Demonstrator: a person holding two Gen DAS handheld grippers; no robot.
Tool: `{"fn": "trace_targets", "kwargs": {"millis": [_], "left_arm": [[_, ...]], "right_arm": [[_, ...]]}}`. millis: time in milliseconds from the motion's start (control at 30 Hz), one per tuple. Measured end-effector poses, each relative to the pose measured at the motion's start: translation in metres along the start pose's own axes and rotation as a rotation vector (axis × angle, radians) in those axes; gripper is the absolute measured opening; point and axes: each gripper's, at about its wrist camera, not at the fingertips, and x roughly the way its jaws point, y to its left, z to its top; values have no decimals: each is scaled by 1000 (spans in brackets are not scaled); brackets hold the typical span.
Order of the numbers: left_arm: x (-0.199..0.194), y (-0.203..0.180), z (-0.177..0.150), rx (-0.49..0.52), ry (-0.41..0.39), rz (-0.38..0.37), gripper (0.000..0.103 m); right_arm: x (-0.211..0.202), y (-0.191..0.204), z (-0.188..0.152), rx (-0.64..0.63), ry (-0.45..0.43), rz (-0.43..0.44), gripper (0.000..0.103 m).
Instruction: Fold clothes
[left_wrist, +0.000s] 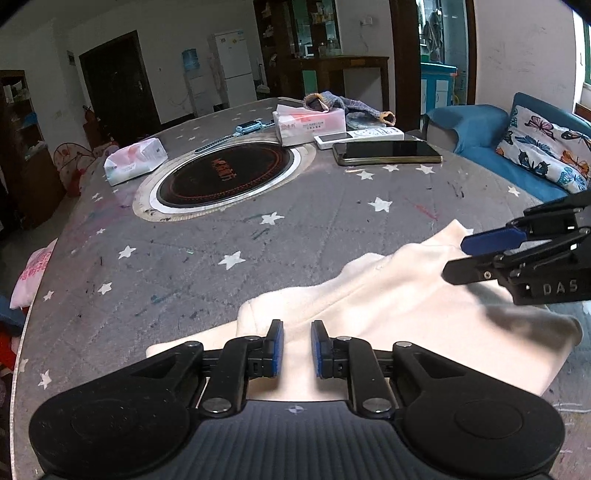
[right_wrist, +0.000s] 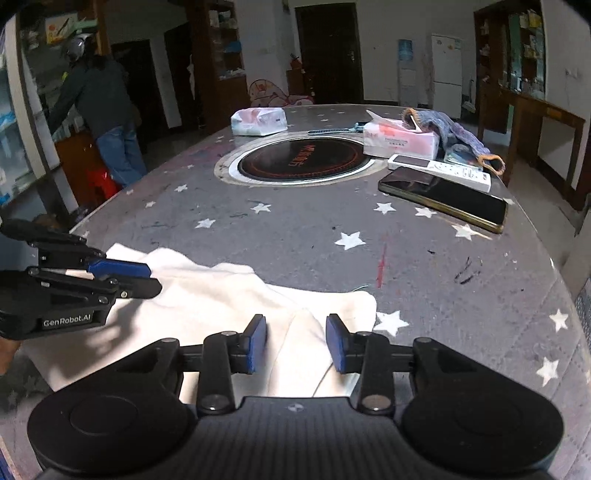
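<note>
Two grippers hang over one cream garment (left_wrist: 388, 302) lying rumpled at the near edge of the star-print table (left_wrist: 295, 229). Left gripper (left_wrist: 297, 349): fingers slightly apart, cloth beneath the gap, nothing pinched. Right gripper (right_wrist: 296, 341): fingers wider apart, straddling a raised fold, pads clear of it.

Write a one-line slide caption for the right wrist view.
Right gripper, open, hovers over a folded white garment on the star-patterned table, left gripper alongside.
</note>
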Motion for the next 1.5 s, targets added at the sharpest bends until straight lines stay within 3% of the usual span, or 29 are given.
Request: {"fn": "trace_targets", "kwargs": {"millis": [33,67,167,300,400,500,633,833,900,1100,1300,1500], "left_arm": [[1,0,1,-4,2,2,19],[2,0,2,-8,5,5,19],[3,0,5,-23,0,5,22],[4,-2,7,-16,-2,5,27],[2,-2,8,-19,-8,2,30],[4,-2,8,-16,-6,5,33],[7,-3,8,-13,-2,7,33],[8,-3,7,-5,-5,15,37],[9,-3,7,-2,-8,21,42],[-8,-9,8,2,-49,24,43],[-23,-35,4,28,-76,-49,43],[-18,-58,-4,63,-57,-66,43]], "right_arm": [[0,2,0,-8,1,-3,29],[0,4,1,-17,3,-5,13],[-4,14,3,-68,-7,-56,4],[1,13,1,-77,36,-64,5],[-4,8,6,-44,19,-53,10],[-12,10,15,-34,-30,-22,13],[-4,24,26,-58,-31,72,13],[33,35,28,-107,19,64,14],[34,35,30,-119,16,49,14],[-4,28,23,-130,19,68,14],[-45,30,-8,-179,38,89,14],[-53,26,-35,-195,47,82,14]]}}
